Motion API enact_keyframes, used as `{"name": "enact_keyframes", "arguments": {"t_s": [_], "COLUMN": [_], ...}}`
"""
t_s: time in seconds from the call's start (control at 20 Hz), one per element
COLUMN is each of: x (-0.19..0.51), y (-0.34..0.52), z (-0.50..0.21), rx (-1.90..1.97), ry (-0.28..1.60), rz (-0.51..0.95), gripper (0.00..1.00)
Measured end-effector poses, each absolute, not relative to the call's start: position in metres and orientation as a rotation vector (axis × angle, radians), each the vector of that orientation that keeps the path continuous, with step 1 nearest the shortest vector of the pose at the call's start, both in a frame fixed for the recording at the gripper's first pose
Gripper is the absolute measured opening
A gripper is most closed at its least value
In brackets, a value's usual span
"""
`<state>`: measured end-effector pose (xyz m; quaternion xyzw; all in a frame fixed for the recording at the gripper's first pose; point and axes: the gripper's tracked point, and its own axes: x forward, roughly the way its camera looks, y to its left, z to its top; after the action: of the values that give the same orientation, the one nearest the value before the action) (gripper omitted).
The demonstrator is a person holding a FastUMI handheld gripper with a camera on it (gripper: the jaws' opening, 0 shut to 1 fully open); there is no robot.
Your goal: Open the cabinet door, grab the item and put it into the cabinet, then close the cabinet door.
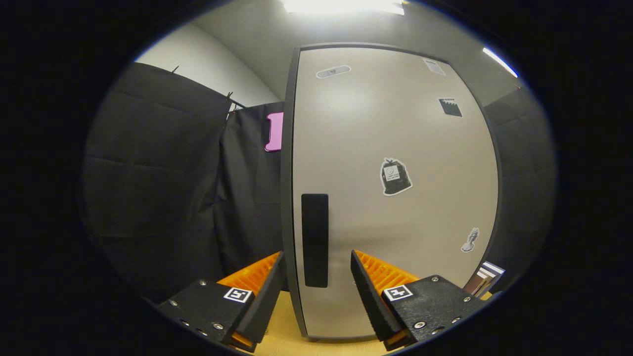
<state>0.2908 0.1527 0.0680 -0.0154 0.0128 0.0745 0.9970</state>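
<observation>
Cabinet point(395, 198) upright on wooden table point(282, 331).

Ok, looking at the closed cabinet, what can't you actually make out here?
- Inside the tall beige cabinet door, gripper view: contents hidden, door shut.
- Small stickers: print too small.
- Striped item beside the cabinet: cut off at the edge.
- Tongs: open, astride the black recessed handle; contact unclear.

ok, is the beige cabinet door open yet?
No, the beige cabinet door sits flush and shut, the open hand-held gripper just ahead of its black vertical handle.
</observation>
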Motion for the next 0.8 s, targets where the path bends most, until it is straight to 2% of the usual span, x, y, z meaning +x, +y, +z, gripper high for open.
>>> {"name": "enact_keyframes", "arguments": {"t_s": [0.25,0.3,0.4,0.45,0.8], "x": [0.317,0.322,0.326,0.322,0.308], "y": [0.159,0.160,0.159,0.159,0.157], "z": [0.056,0.056,0.056,0.054,0.055], "rx": [-0.043,-0.038,-0.028,-0.038,-0.065], "ry": [0.073,0.076,0.082,0.090,0.100], "rz": [0.143,0.143,0.140,0.141,0.219], "gripper": [0.57,0.55,0.37,0.33,0.30]}}
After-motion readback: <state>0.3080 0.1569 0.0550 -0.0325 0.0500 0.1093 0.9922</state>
